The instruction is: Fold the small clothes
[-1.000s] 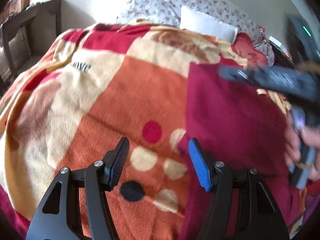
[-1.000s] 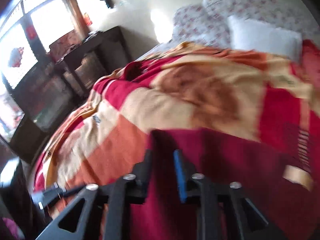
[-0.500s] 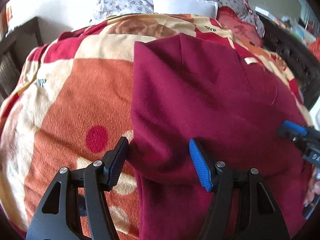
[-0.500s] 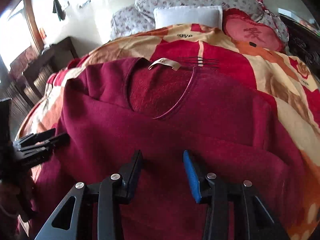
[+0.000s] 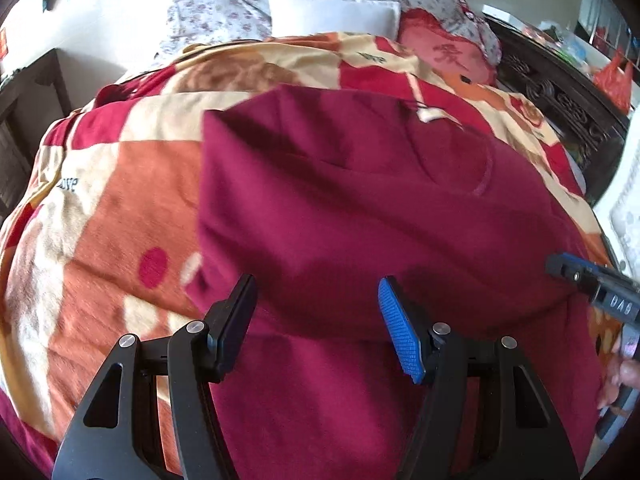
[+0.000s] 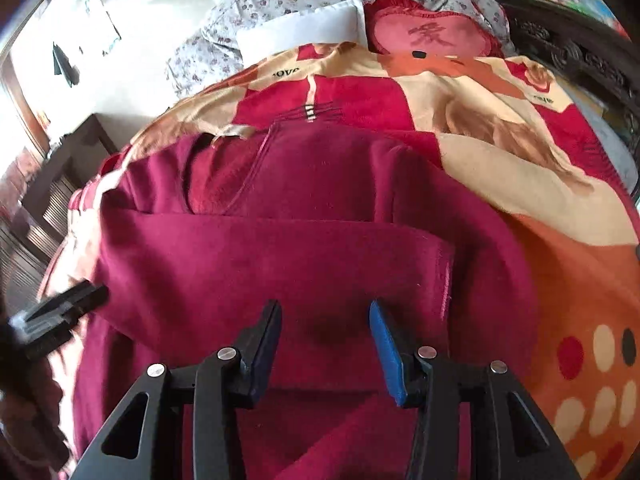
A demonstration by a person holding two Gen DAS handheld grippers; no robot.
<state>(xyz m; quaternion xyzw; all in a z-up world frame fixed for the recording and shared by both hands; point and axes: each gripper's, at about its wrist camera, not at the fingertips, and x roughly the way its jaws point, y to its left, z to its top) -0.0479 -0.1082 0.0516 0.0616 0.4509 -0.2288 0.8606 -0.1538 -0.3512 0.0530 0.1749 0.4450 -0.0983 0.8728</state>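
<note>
A maroon top [image 5: 360, 208] lies on the blanket [image 5: 100, 208] of a bed, partly folded, its neck label [image 5: 430, 114] toward twelve o'clock by the pillows [image 6: 304, 30]; the left claw [image 5: 316, 320] stands well open above the fabric, gripping nothing; the right claw [image 6: 324, 334] has just been opening, its jaws moderately apart over a fold, nothing pinched; in the left view it shows at three o'clock.
</note>
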